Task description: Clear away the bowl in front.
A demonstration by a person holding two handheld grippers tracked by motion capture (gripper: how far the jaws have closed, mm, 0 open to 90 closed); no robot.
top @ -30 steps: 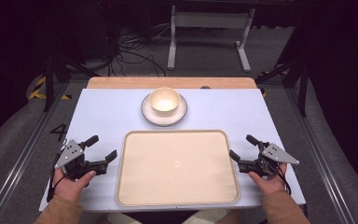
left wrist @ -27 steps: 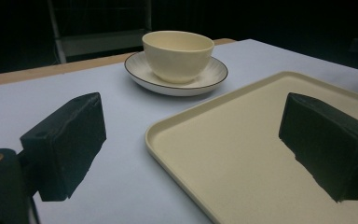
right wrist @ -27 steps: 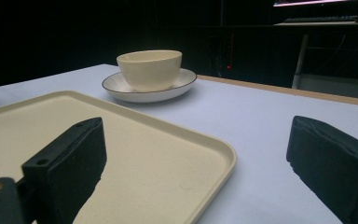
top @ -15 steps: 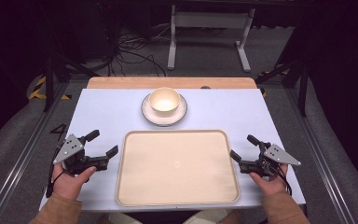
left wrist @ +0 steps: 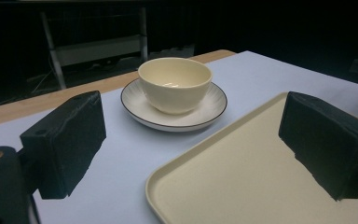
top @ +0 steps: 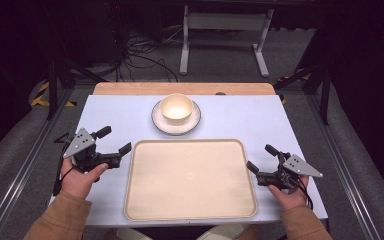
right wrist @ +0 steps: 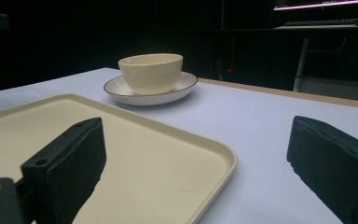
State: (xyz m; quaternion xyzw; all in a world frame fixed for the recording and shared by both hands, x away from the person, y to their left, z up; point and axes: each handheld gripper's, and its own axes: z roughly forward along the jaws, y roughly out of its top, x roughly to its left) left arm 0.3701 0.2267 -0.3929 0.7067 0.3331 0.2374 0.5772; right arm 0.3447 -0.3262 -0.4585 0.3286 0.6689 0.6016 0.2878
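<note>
From the high view, your cream bowl (top: 176, 108) sits upright in the middle of a white saucer (top: 160, 121) with a dark rim, at the far centre of the pale blue table (top: 240, 117). Nearer you lies a beige tray (top: 190, 177), bare, just in front of the saucer but apart from it. Your left gripper (top: 114, 147) hangs beside the tray's near-left corner, jaws spread and holding nothing, your left hand (top: 79, 176) wrapped round its body. Your right gripper (top: 262, 159) sits off the tray's right edge, jaws likewise parted and empty, with your right hand (top: 286, 196) low behind it.

In the left gripper view, the bowl (left wrist: 175, 84) is smooth, glossy and empty, and the saucer (left wrist: 209, 109) has fine ribbing running out to its rim. Both show between your wide-apart jaws, beyond the tray (left wrist: 242, 182) corner.

In the right gripper view, the bowl (right wrist: 151, 72) and saucer (right wrist: 184, 86) stand well ahead, past the tray's (right wrist: 135, 154) rounded corner. Your jaws are released here too, one over the tray, one over the table (right wrist: 261, 135).
</note>
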